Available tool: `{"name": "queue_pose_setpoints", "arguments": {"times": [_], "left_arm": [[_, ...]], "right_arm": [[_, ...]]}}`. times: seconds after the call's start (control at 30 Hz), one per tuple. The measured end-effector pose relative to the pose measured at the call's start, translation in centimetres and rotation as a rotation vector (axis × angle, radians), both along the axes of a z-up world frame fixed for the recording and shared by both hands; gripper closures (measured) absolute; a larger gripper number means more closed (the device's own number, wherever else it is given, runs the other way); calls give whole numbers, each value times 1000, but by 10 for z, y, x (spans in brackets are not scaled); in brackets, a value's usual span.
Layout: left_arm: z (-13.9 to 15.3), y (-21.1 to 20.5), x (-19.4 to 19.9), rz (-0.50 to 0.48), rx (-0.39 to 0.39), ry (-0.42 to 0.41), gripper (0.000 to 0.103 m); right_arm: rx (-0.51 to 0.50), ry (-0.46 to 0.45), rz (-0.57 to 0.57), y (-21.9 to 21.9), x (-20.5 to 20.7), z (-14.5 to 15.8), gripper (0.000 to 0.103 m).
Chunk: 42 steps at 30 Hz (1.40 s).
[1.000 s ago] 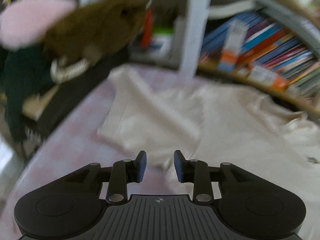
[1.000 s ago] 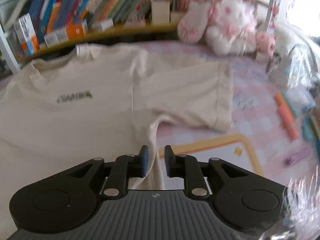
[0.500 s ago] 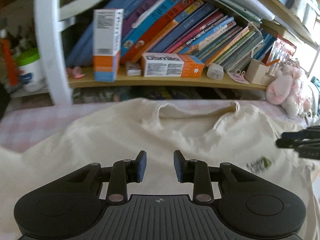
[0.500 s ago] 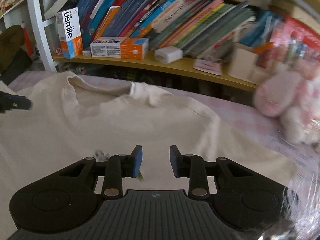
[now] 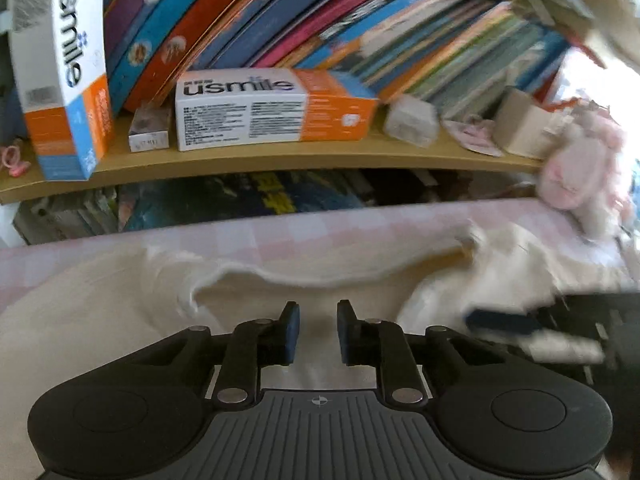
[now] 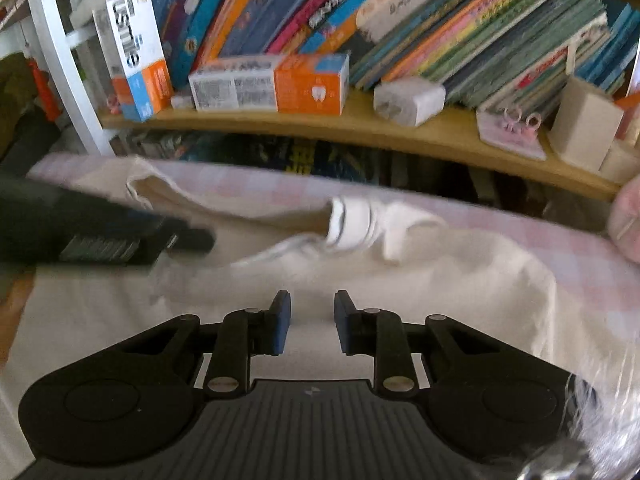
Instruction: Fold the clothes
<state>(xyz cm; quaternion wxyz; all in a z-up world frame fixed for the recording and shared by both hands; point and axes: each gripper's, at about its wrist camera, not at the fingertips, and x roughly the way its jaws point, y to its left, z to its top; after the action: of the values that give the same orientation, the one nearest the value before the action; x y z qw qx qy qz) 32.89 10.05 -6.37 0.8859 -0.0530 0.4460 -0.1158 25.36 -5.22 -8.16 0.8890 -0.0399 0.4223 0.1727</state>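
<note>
A cream T-shirt (image 5: pixel 100 312) lies spread on the pink checked cloth, with its collar (image 5: pixel 240 276) towards the bookshelf. My left gripper (image 5: pixel 317 320) hovers over the shirt just below the collar. Its jaws are closing, a gap still shows, and nothing is pinched between them. My right gripper (image 6: pixel 308 320) hangs over the shirt (image 6: pixel 460 280) near the bunched collar (image 6: pixel 352 220); its jaws are closing too, with no cloth between the pads. Each gripper shows as a dark blur in the other's view: the right gripper (image 5: pixel 500 324) and the left gripper (image 6: pixel 120 236).
A wooden shelf (image 5: pixel 280 160) just behind the table carries leaning books, white-and-orange toothbrush boxes (image 5: pixel 276 108) and small items. A pink plush toy (image 5: pixel 572 176) sits at the right end. A white shelf post (image 6: pixel 60 60) stands at the left.
Both grippers have swung in from the shirt's sleeves towards the collar and the shelf and now sit close together. The left jaws have narrowed. The collar looks more bunched.
</note>
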Motion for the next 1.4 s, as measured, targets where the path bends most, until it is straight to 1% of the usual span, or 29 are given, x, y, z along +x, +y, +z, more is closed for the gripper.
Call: {"name": "queue_pose_setpoints", "arguments": {"times": [0.03,0.1,0.17,0.23,0.33,0.37,0.43,0.5,0.53,0.6,0.67,0.73,0.77,0.83,0.87,1.0,1.07,1.17,1.27,1.33,1.37,1.4], "left_arm": [[0,5,8,40,-19,1,85],[-1,21,24,158,-69,10,85],[-2,38,34,266,-116,28,85],[0,50,40,296,-182,58,85],[14,64,26,244,-268,37,82],[20,70,16,219,-286,8,79],[29,81,-5,202,-278,-48,77],[32,95,-23,197,-251,-75,77],[32,101,-30,197,-223,-87,78],[30,110,-39,198,-123,-106,78],[24,117,-40,196,-37,-100,78],[15,119,-36,197,20,-90,78],[10,119,-34,197,47,-86,78],[2,122,-30,197,43,-77,78],[-3,120,-25,197,38,-72,79],[-8,110,-10,217,38,-108,80],[-8,109,-4,235,53,-107,87],[-9,109,5,263,77,-102,88],[-7,109,6,238,100,-93,88],[-1,115,-1,252,72,-76,87],[4,120,-8,260,50,-77,87],[9,126,-20,254,25,-98,86]], "right_arm": [[2,-5,3,0,0,0,81],[27,6,8,-3,3,1,81],[41,-5,4,-6,9,4,81],[53,-17,-5,-8,17,7,81],[95,-16,-20,-10,36,8,83],[104,-11,-30,-10,45,7,85],[111,10,-61,-10,64,2,86],[122,33,-103,-11,83,-3,87],[138,33,-123,-13,91,-4,87],[161,35,-149,-17,104,-5,88],[183,39,-169,-21,112,-6,88],[218,27,-192,-27,113,-3,88],[244,11,-203,-30,110,0,87],[261,-25,-188,-37,96,7,87],[231,-43,-173,-37,87,10,87],[115,-100,-130,-44,43,19,87],[100,-114,-138,-54,20,19,87],[67,-129,-151,-67,-19,17,87],[31,-124,-153,-77,-57,12,86],[0,-125,-143,-76,-86,13,84],[-14,-128,-134,-76,-101,15,81],[-27,-133,-130,-74,-114,16,78]]}}
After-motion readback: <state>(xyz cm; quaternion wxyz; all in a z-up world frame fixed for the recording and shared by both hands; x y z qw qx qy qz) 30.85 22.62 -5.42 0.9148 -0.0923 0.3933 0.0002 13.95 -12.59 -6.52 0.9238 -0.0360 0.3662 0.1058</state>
